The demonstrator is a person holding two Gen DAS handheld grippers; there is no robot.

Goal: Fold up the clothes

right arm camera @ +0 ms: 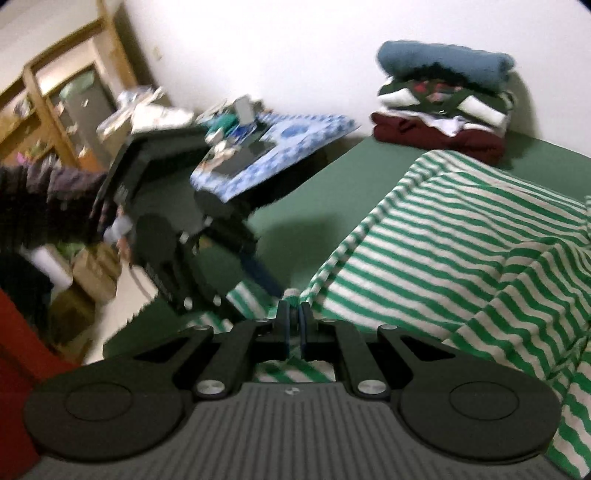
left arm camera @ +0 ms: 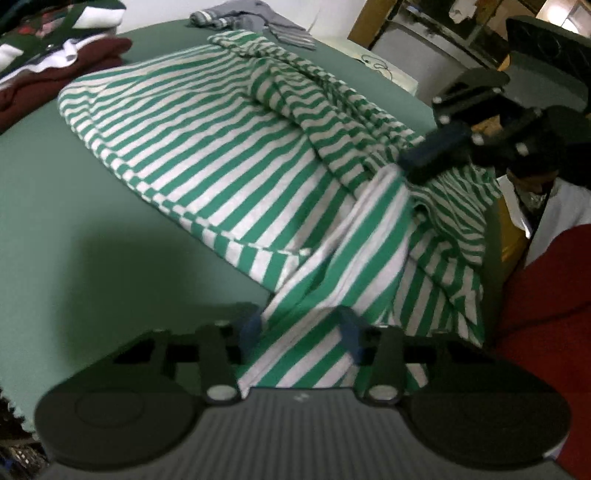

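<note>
A green-and-white striped shirt (left arm camera: 221, 158) lies rumpled on the green table (left arm camera: 74, 221), with one side trailing over the near right edge. My left gripper (left arm camera: 300, 330) is open, its blue pads wide apart with a hanging fold of the shirt between them. My right gripper (left arm camera: 424, 158) is shut on a bunched edge of the shirt at the right. In the right wrist view the right gripper (right arm camera: 294, 319) has its pads nearly together, pinching striped cloth (right arm camera: 461, 240). The left gripper (right arm camera: 255, 273) shows blurred at the left, its fingertips at the shirt's corner.
A stack of folded clothes (right arm camera: 443, 107) stands at the table's far corner by the wall. A grey garment (left arm camera: 251, 18) lies at the far edge. A cluttered side table with a blue patterned cover (right arm camera: 280, 147) stands beyond. Something red (left arm camera: 554, 314) is close on the right.
</note>
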